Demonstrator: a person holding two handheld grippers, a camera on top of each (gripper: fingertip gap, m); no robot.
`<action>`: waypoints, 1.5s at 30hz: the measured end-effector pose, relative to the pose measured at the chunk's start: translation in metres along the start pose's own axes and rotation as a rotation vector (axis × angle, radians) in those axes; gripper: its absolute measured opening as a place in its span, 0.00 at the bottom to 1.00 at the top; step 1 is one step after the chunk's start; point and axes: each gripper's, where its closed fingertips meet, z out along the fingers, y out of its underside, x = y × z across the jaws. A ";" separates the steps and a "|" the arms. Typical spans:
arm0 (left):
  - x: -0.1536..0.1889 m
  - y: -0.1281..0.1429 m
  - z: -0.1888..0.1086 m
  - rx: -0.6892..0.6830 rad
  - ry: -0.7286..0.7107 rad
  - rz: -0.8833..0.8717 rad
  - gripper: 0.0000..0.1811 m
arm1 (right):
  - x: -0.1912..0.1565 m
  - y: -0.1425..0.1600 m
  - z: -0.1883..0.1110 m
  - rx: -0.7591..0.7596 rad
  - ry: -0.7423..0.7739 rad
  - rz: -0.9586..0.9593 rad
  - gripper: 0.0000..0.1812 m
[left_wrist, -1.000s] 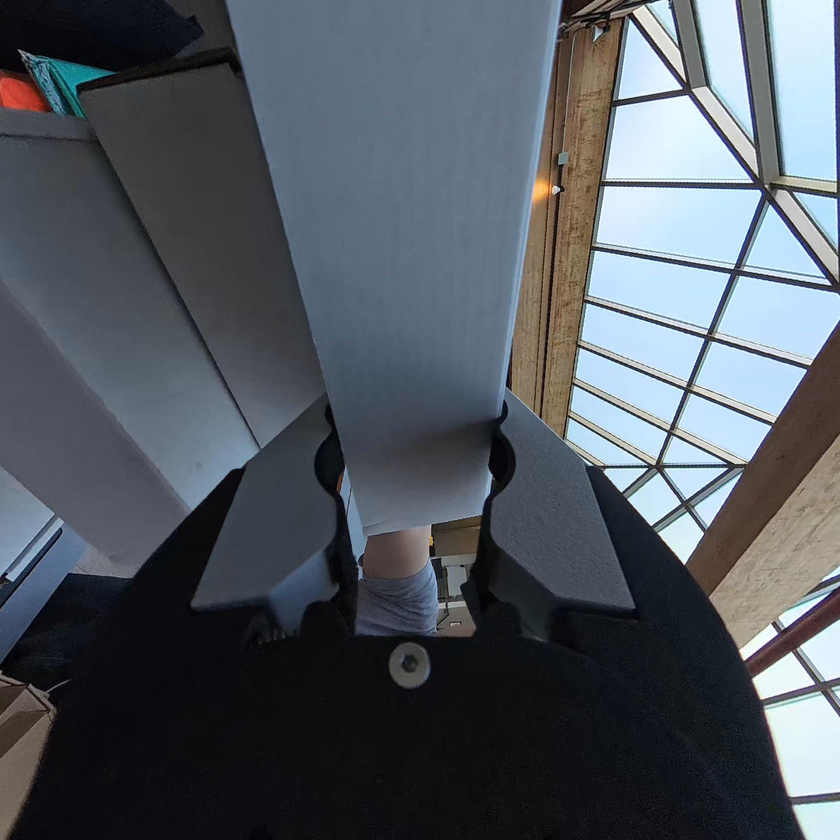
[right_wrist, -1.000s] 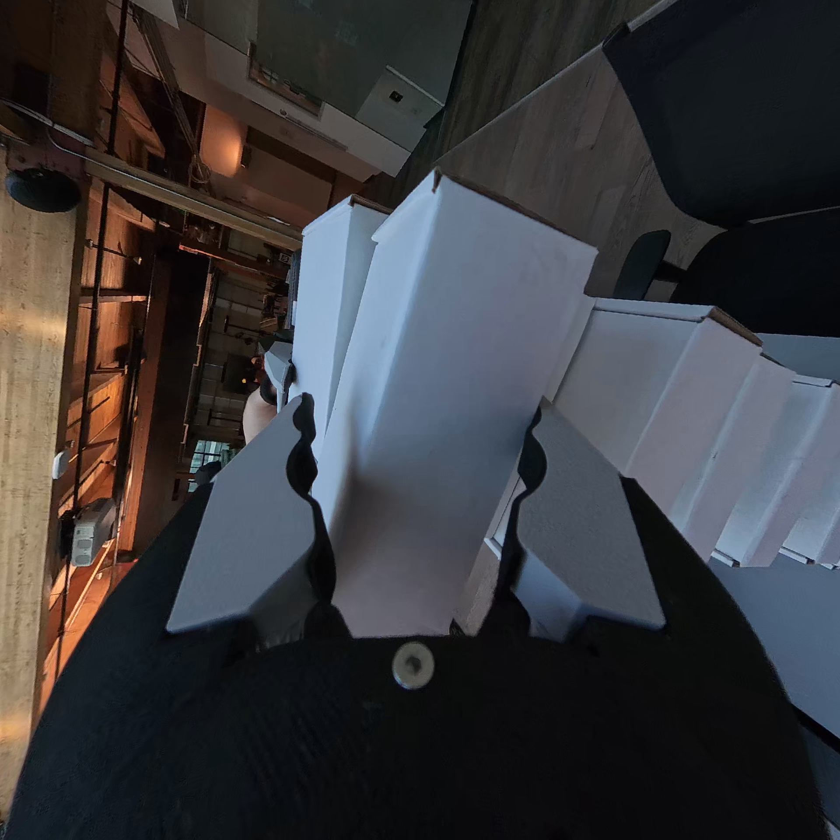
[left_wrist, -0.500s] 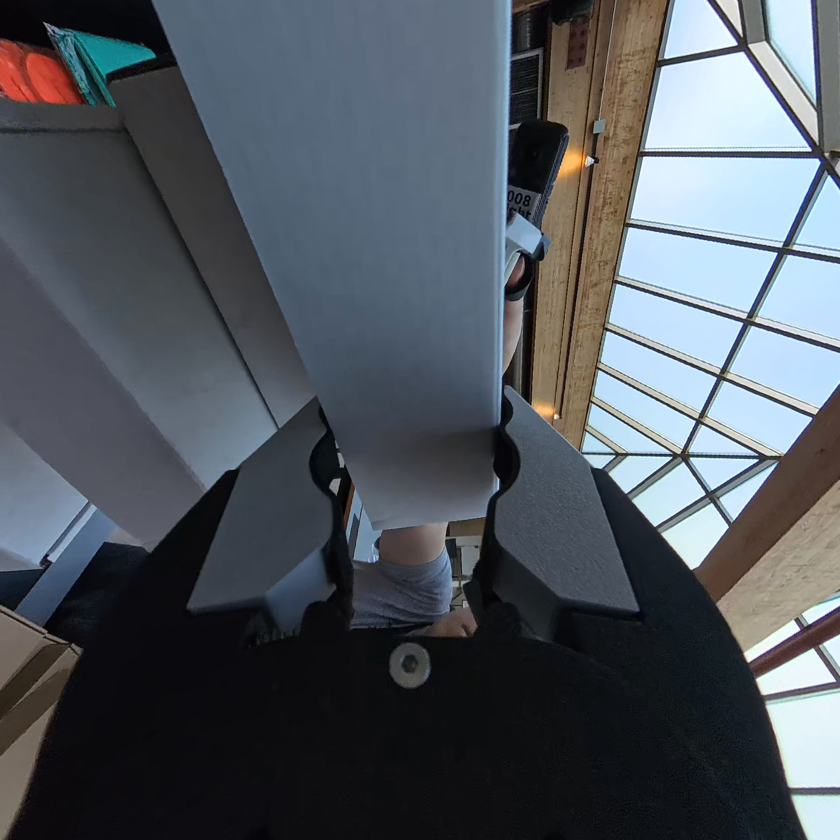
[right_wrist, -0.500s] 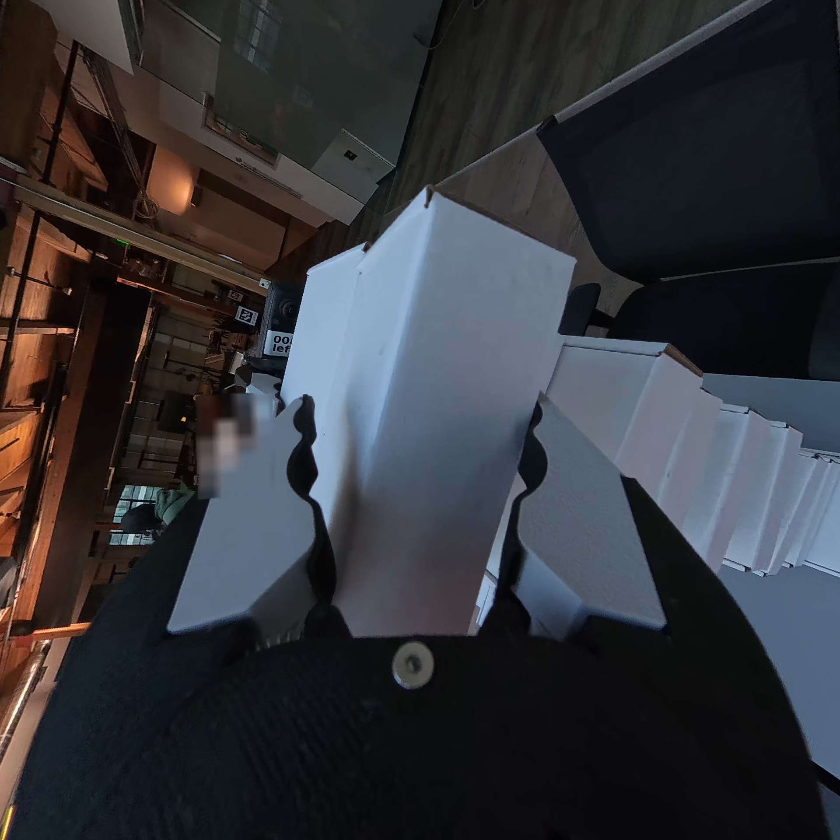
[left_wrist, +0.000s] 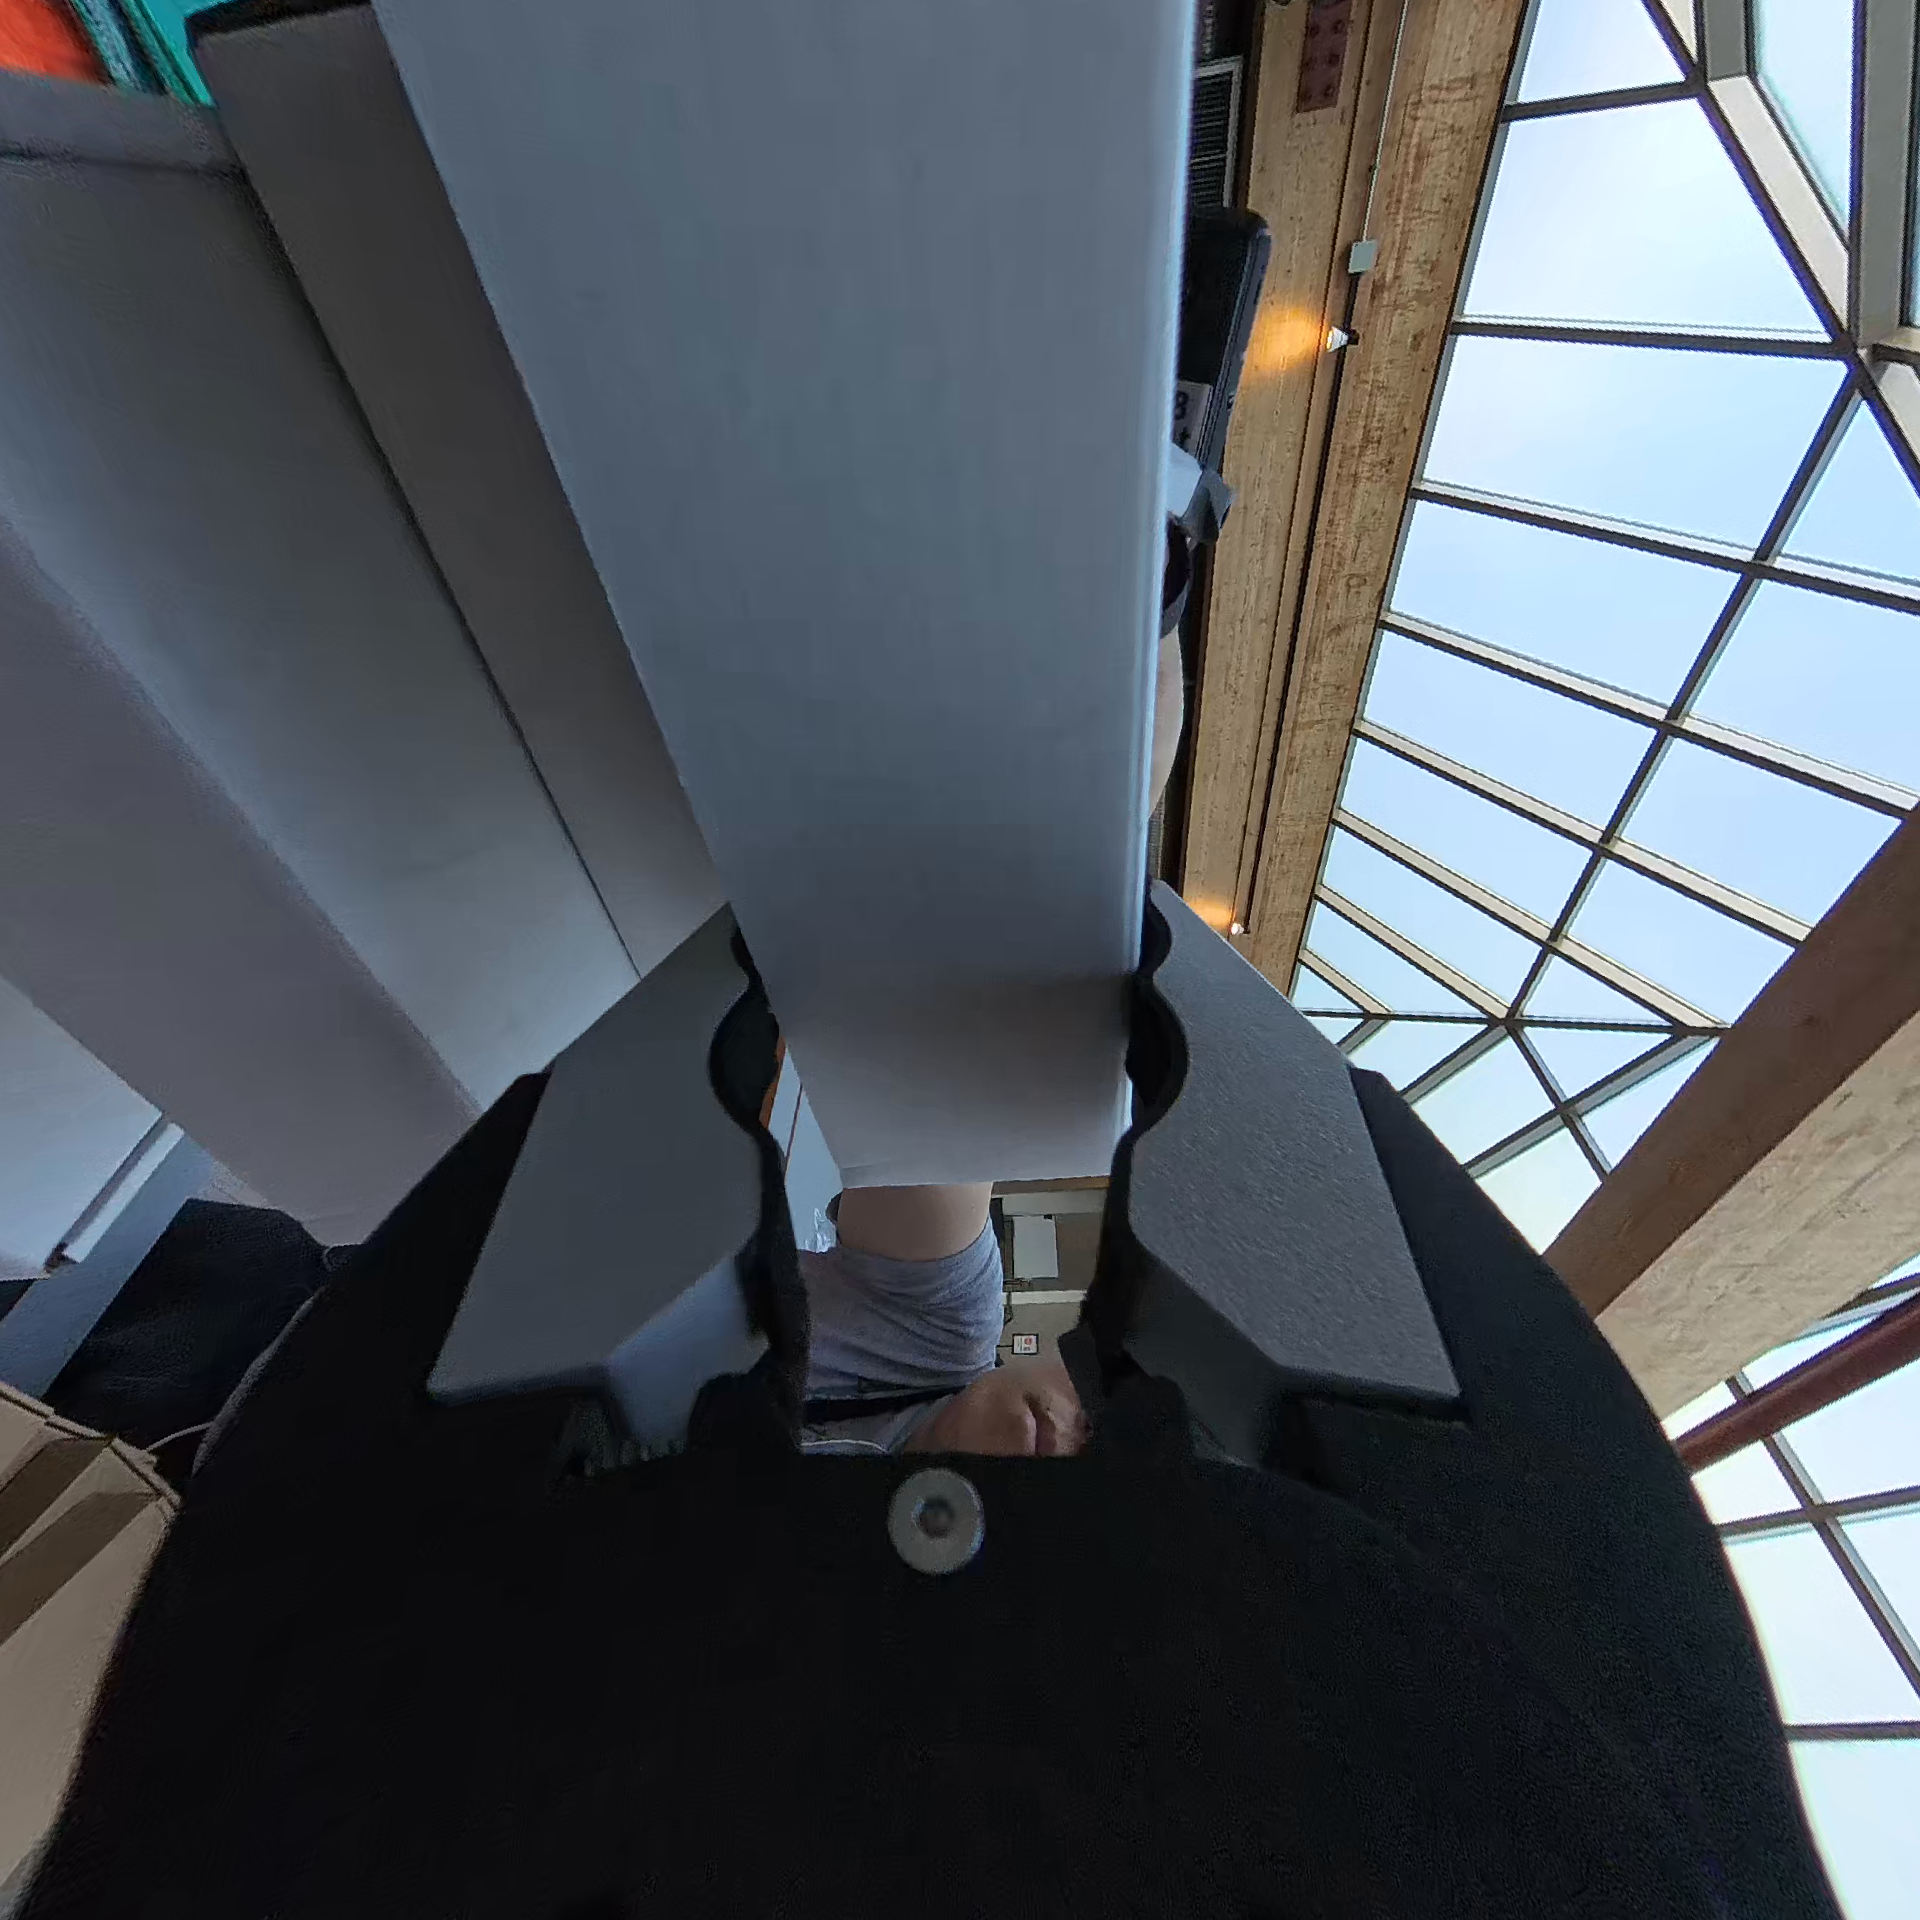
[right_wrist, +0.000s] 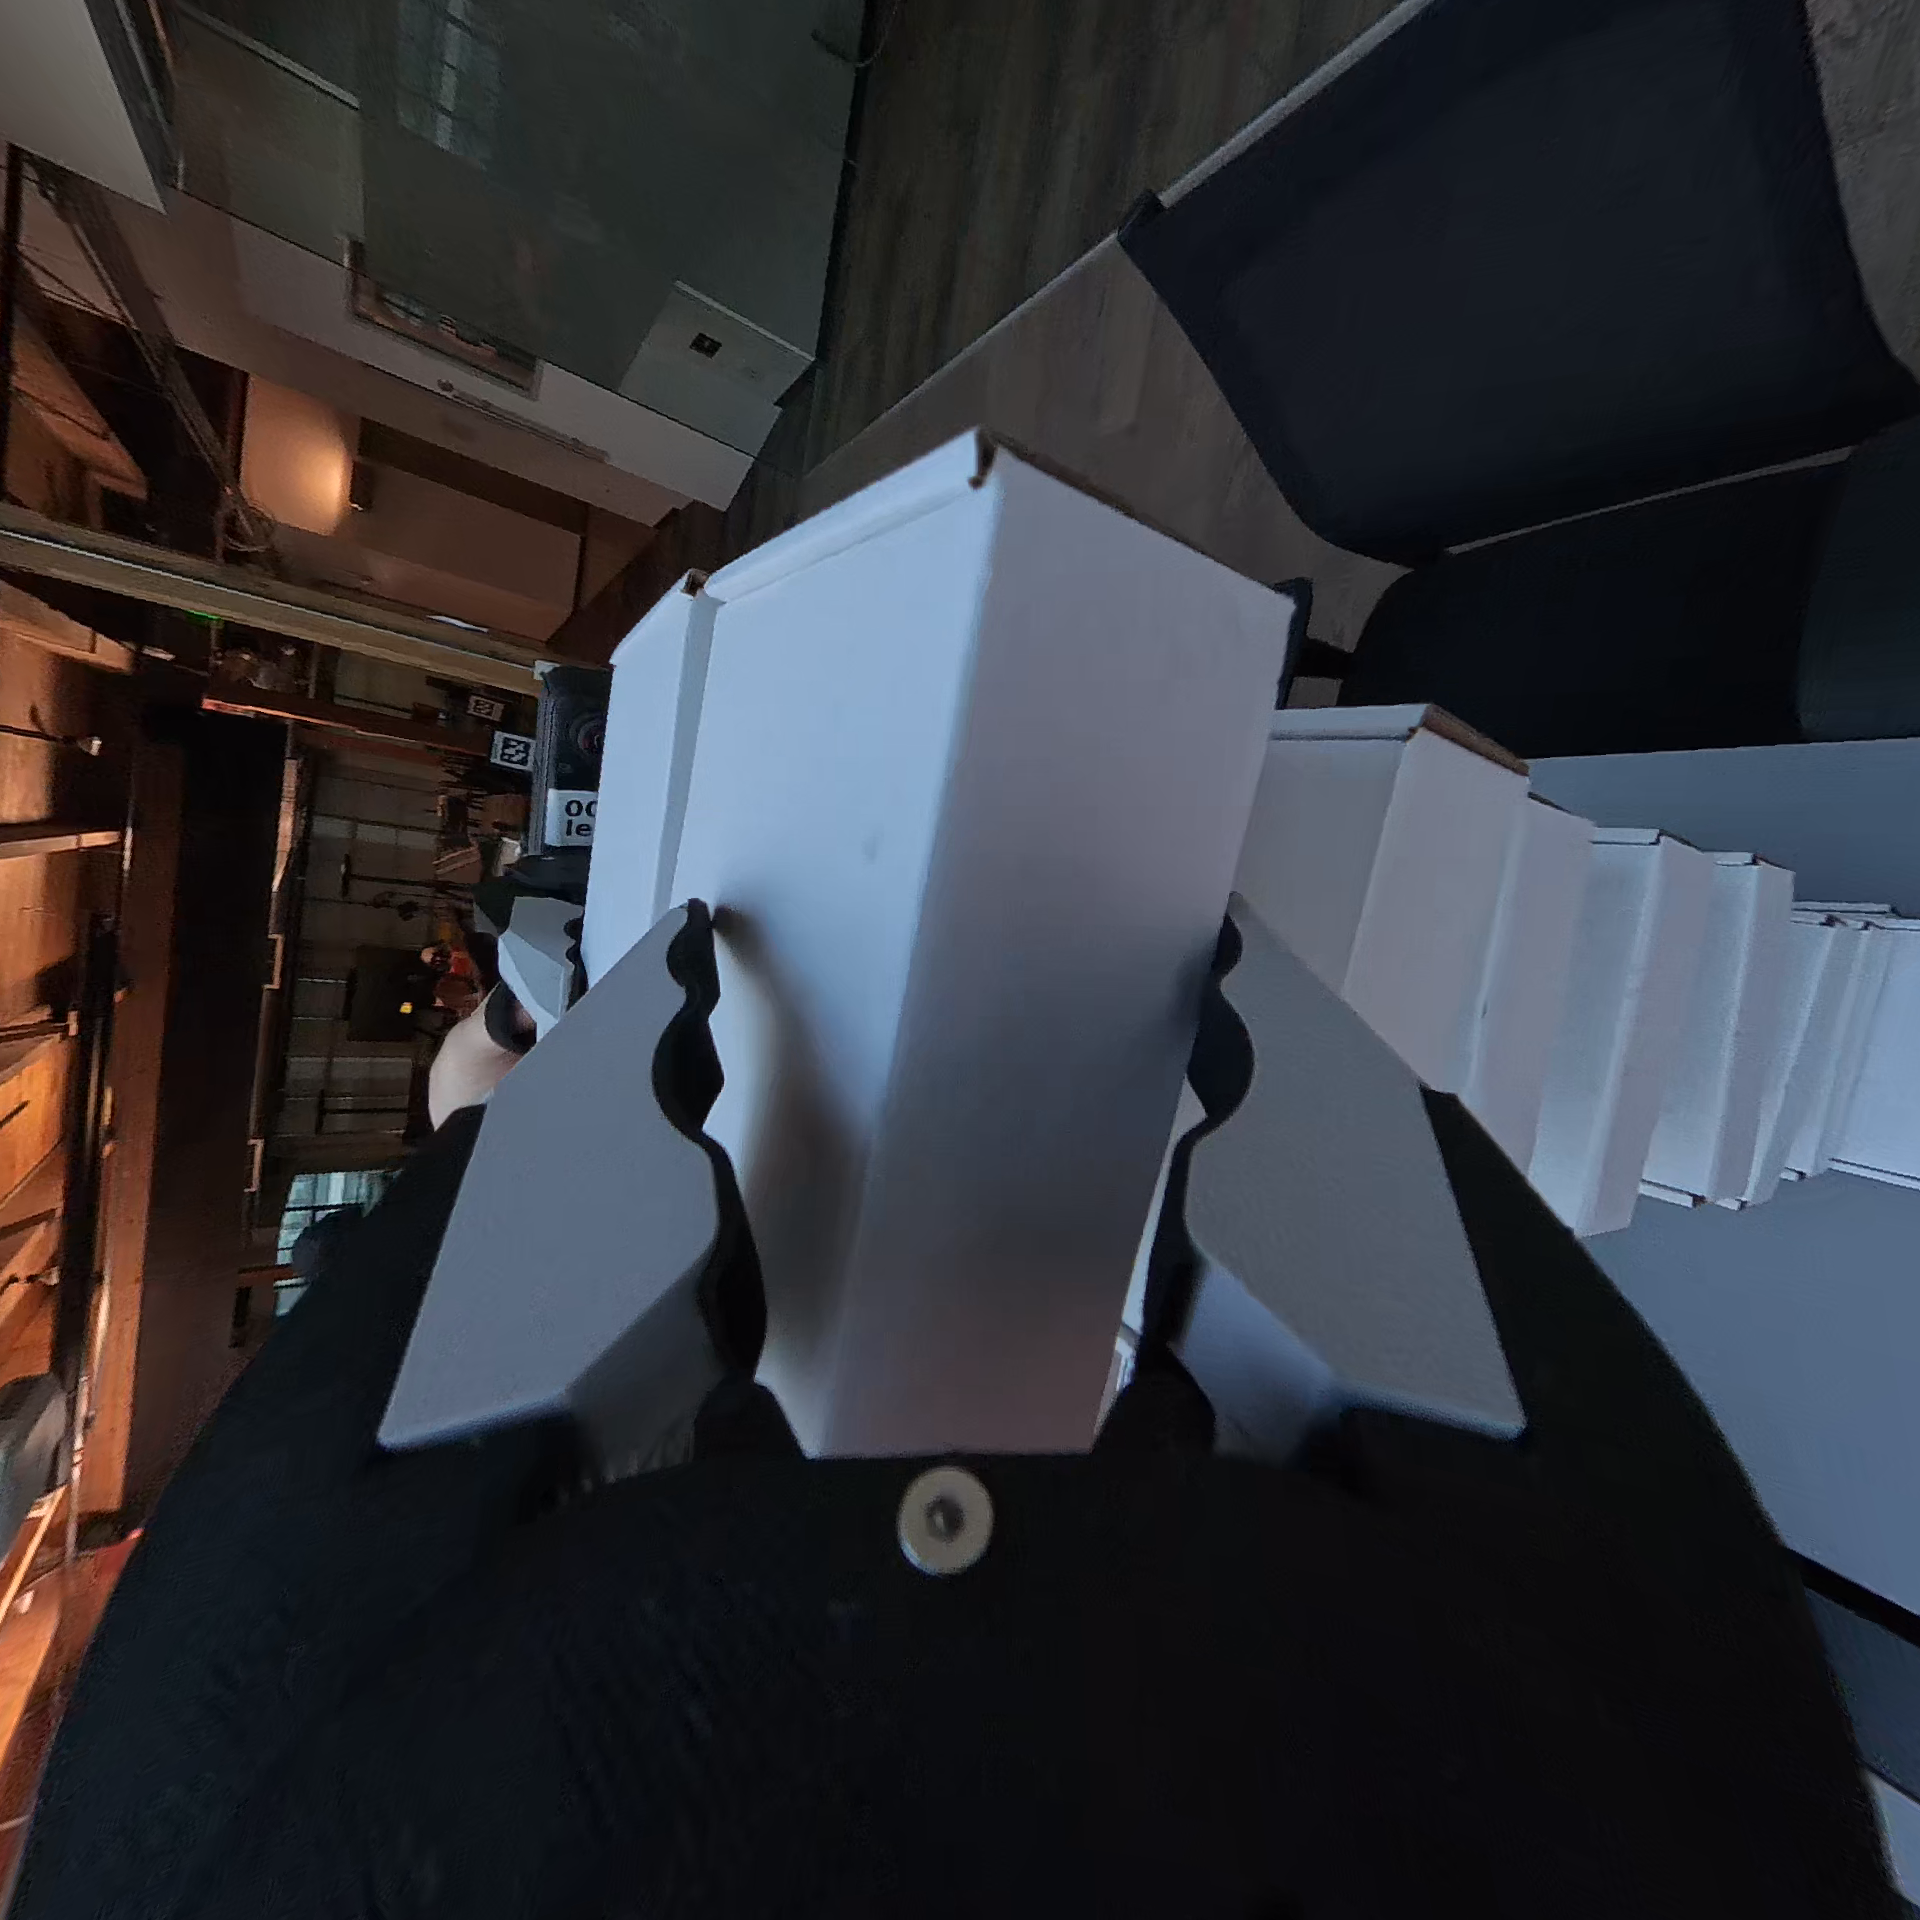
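Gripping opposite ends, one white cardboard box (right_wrist: 935, 935) is clamped between the left tongs (left_wrist: 940, 1049) and right tongs (right_wrist: 956, 1049). Since a second ago it has been swung so that the row of white boxes (right_wrist: 1621, 1018) is seen stretching farther away, the right tongs' far body (left_wrist: 1216, 343) now showing beyond it.

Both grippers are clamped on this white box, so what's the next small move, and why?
Probably hold both grips and ease the white box slightly away from the row of white boxes beside it. The right gripper and left gripper each pinch an end, and the neighbouring boxes sit close alongside, so a tilt could snag them.
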 end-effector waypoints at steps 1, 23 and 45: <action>0.000 0.000 0.001 -0.002 0.009 -0.005 0.36 | 0.000 -0.003 0.000 0.015 0.013 -0.011 0.51; -0.003 0.000 -0.001 -0.025 -0.069 0.017 0.35 | 0.001 0.000 0.000 -0.033 0.154 -0.162 0.59; -0.003 -0.007 0.002 0.002 -0.129 0.025 0.36 | -0.038 -0.025 -0.020 0.099 0.724 -0.916 0.53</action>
